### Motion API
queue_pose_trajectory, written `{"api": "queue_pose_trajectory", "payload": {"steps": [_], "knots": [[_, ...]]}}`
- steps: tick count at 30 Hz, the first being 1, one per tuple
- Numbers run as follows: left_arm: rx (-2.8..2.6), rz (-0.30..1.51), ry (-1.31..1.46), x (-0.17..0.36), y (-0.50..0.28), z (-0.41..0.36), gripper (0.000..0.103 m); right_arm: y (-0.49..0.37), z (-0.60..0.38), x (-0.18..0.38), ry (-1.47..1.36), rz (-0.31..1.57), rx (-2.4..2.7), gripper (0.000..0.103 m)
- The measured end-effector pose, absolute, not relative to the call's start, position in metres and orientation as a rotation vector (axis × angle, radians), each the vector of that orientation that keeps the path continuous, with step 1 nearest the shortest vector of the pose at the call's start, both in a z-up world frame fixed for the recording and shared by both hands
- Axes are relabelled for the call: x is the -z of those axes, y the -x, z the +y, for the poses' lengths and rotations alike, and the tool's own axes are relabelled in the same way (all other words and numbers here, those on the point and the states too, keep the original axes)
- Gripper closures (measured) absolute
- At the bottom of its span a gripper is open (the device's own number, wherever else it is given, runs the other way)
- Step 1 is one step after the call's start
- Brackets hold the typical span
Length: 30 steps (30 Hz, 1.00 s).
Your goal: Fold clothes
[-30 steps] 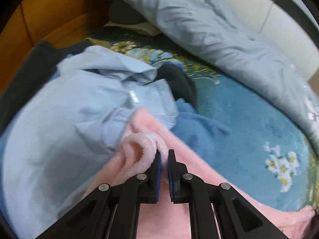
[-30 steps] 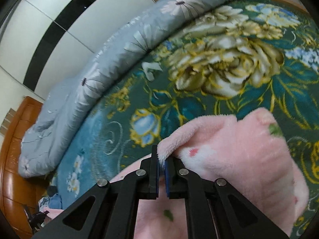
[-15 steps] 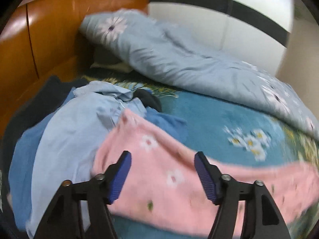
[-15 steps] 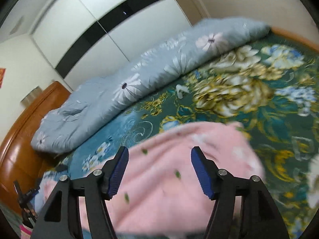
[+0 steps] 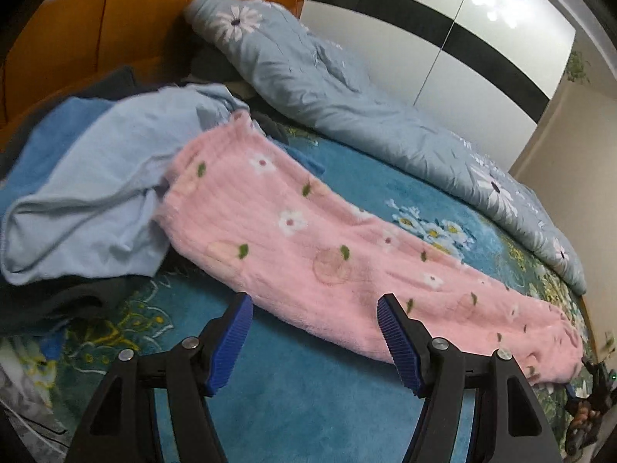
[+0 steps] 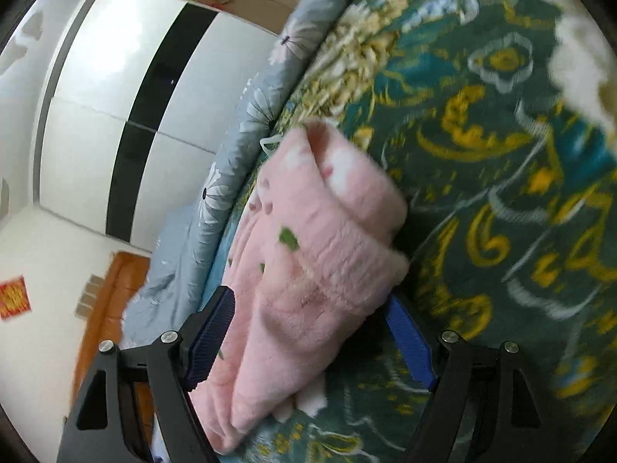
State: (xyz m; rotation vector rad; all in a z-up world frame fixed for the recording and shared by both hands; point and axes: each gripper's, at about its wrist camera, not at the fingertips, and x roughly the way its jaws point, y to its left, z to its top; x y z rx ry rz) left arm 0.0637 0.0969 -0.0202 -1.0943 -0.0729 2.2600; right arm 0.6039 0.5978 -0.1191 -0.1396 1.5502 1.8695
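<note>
A pink fleece garment (image 5: 308, 247) with small flowers lies stretched out in a long band across the blue-green floral bedspread (image 5: 316, 397). My left gripper (image 5: 314, 341) hangs open just in front of its near edge, nothing between the blue pads. In the right wrist view the garment's folded end (image 6: 308, 254) sits bunched between the wide-open fingers of my right gripper (image 6: 308, 341), which do not press on it. The other gripper shows faintly at the far right of the left wrist view.
A heap of light blue (image 5: 100, 189), darker blue and black clothes lies at the garment's left end, against the orange wooden headboard (image 5: 100, 27). A grey-blue flowered quilt (image 5: 347, 104) runs along the far side of the bed before white wardrobe doors (image 5: 474, 46).
Both grippers were shut on the pink garment a second ago; they have opened and let it go. It now lies flat on the bed, and both grippers have drawn back.
</note>
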Motion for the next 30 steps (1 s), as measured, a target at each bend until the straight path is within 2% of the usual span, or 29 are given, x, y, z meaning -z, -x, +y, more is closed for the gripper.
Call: {"api": "queue_pose_trajectory", "payload": {"steps": [6, 8, 9, 11, 14, 19, 25, 30], "knots": [[-2.279, -0.082, 1.107, 0.019, -0.069, 0.088, 0.032, -0.578, 0.606, 0.117, 0.117, 1.493, -1.801, 0.021], [-2.279, -0.105, 1.12, 0.021, -0.071, 0.083, 0.032, -0.579, 0.613, 0.118, 0.08, 1.52, -1.775, 0.025], [-2.279, -0.116, 1.126, 0.022, -0.072, 0.08, 0.032, -0.58, 0.616, 0.118, 0.063, 1.535, -1.762, 0.031], [-2.294, -0.132, 1.137, 0.024, -0.075, 0.075, 0.032, -0.58, 0.624, 0.12, 0.07, 1.552, -1.727, 0.067], [-2.324, -0.15, 1.166, 0.025, -0.075, 0.067, 0.032, -0.577, 0.637, 0.117, 0.14, 1.542, -1.721, 0.085], [-2.334, -0.211, 1.21, 0.025, -0.074, 0.058, 0.032, -0.589, 0.652, 0.084, 0.152, 1.48, -1.807, 0.088], [-2.336, -0.222, 1.245, 0.032, -0.077, 0.056, 0.032, -0.663, 0.656, 0.048, 0.104, 1.395, -1.819, 0.089], [-2.301, -0.247, 1.283, 0.044, -0.073, 0.064, 0.032, -0.737, 0.663, 0.061, 0.118, 1.397, -1.694, 0.089]]}}
